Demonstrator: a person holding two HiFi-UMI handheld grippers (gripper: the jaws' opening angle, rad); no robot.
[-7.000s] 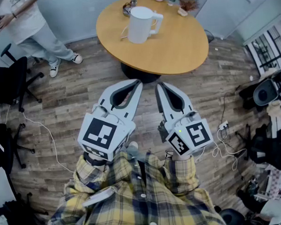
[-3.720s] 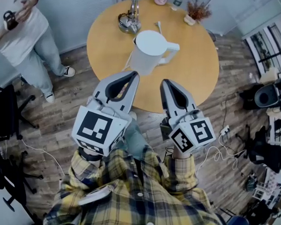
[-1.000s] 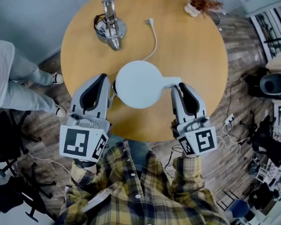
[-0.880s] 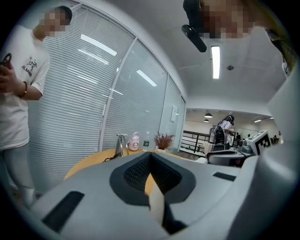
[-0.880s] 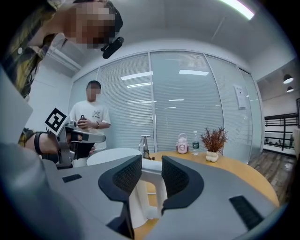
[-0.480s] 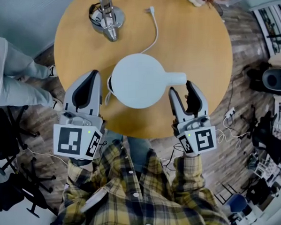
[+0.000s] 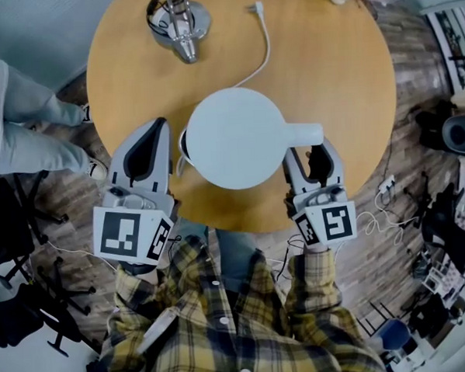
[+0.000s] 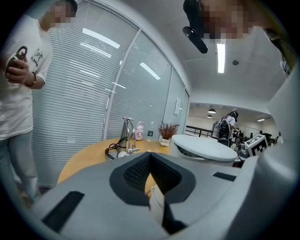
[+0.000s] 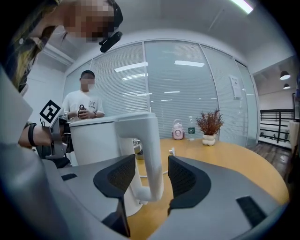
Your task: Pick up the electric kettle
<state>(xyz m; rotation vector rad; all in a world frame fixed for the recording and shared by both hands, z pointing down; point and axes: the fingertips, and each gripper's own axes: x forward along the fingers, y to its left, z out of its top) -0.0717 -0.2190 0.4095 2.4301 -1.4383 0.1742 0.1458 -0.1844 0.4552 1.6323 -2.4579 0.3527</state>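
Observation:
The white electric kettle stands on the round wooden table, seen from above, its handle pointing right. My right gripper is at that handle and its jaws are opening. In the right gripper view the handle stands between the two pads with a gap on each side, beside the kettle body. My left gripper is shut and empty, close to the kettle's left side. In the left gripper view its closed jaws point past the kettle's lid.
A metal stand with a coiled cable sits at the table's far left, and the kettle's cord and plug trail towards the back. A potted plant and a pink item stand far off. A person stands left of the table.
The right jaws, shut beside the handle a second ago, now stand apart round it. Both grippers have sunk and the kettle looks larger in the head view.

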